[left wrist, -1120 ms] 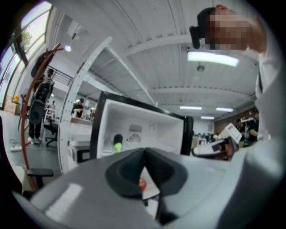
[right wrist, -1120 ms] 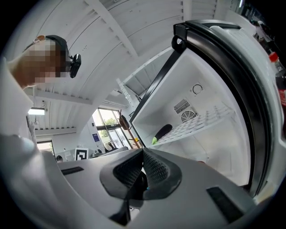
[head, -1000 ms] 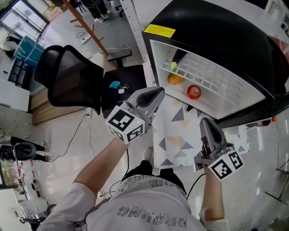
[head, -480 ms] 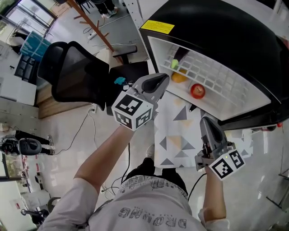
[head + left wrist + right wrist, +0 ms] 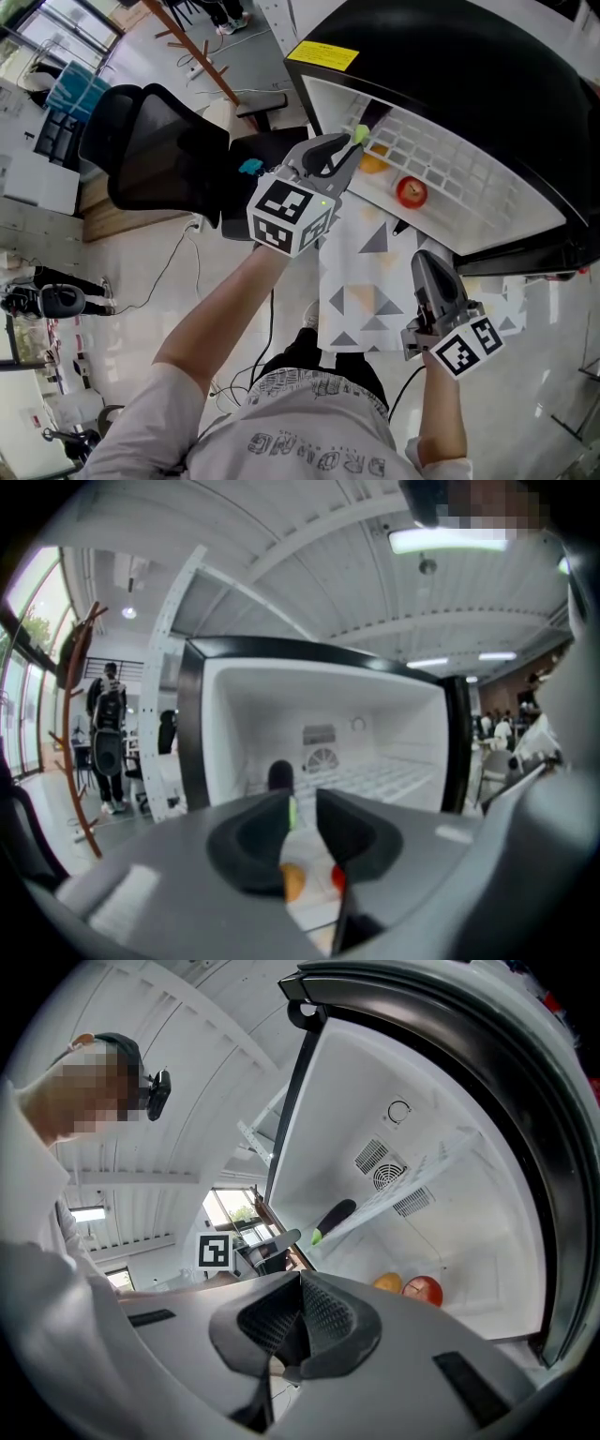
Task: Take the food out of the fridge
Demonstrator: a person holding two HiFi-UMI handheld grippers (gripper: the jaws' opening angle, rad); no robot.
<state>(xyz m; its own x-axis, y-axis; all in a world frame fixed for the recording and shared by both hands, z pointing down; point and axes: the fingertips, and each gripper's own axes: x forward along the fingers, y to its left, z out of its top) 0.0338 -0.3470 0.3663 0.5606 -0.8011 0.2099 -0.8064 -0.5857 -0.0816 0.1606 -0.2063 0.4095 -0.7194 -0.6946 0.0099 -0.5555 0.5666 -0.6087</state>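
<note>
The small black fridge [image 5: 469, 84] stands open, showing its white inside. On its wire shelf [image 5: 441, 173] lies a dark eggplant [image 5: 361, 134] with a green stem end; below are an orange [image 5: 375, 164] and a red apple [image 5: 411, 192]. My left gripper [image 5: 350, 150] reaches to the fridge's left front edge, close to the eggplant's stem. Its jaws are opening, a narrow gap between them and nothing in it [image 5: 302, 816]. My right gripper [image 5: 424, 262] hangs lower, in front of the fridge, jaws shut and empty [image 5: 300, 1309]. From there the eggplant [image 5: 334, 1218], orange [image 5: 388, 1283] and apple [image 5: 424, 1290] all show.
A black mesh office chair [image 5: 150, 150] stands left of the fridge. A patterned mat [image 5: 366, 281] lies on the floor before it. A wooden coat stand [image 5: 187, 56] leans at the back left. A person [image 5: 108, 733] stands far off.
My left gripper moved up toward the fridge opening and its jaws parted from shut. The right gripper barely moved, sinking slightly.
</note>
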